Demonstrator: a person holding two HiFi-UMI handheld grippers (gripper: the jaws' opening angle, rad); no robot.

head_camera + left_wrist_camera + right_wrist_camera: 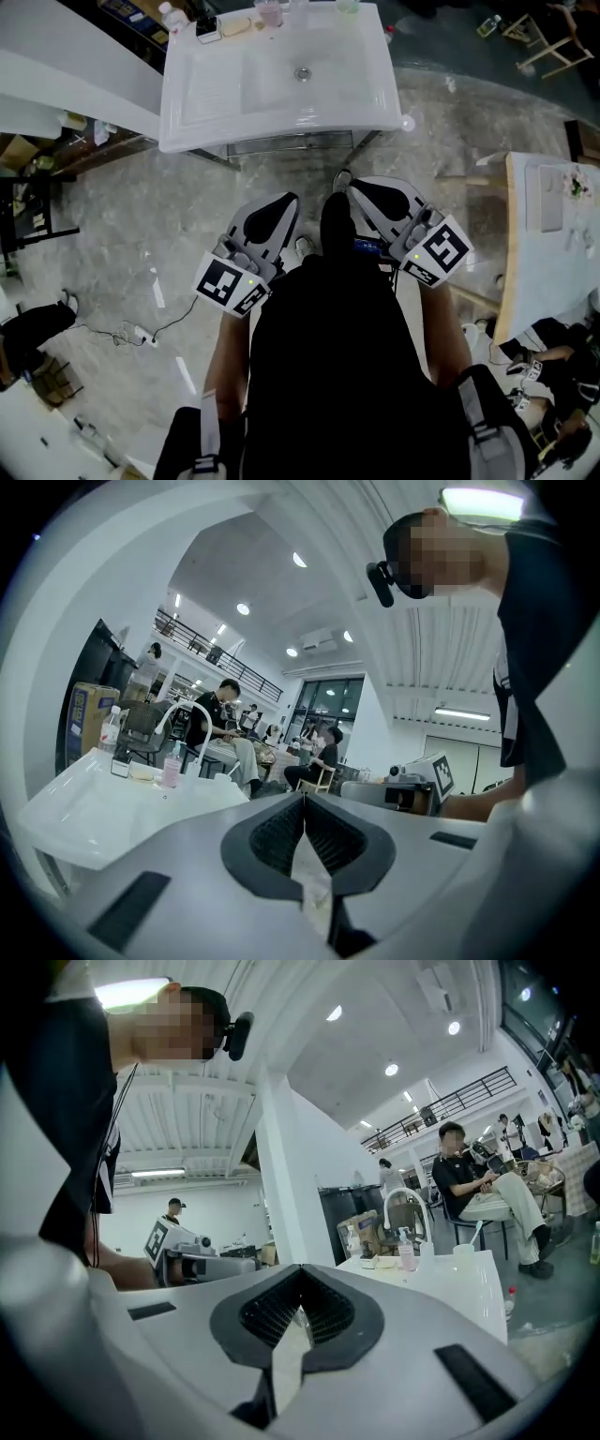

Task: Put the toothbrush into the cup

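While left gripper (pixel 305 803) and right gripper (pixel 300 1279) fingers press together, toothbrush (pixel 476 1233) stands tilted in the cup (pixel 463 1252).

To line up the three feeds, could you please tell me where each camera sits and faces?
Head view: on the person's head, looking steeply down at the sink and floor; torso, left tongs and right tongs show.
Left gripper view: on the left tongs, along their shut jaws; sink left, torso right.
Right gripper view: on the right tongs, along shut jaws; sink right, torso left.
Shared: all three show the sink.
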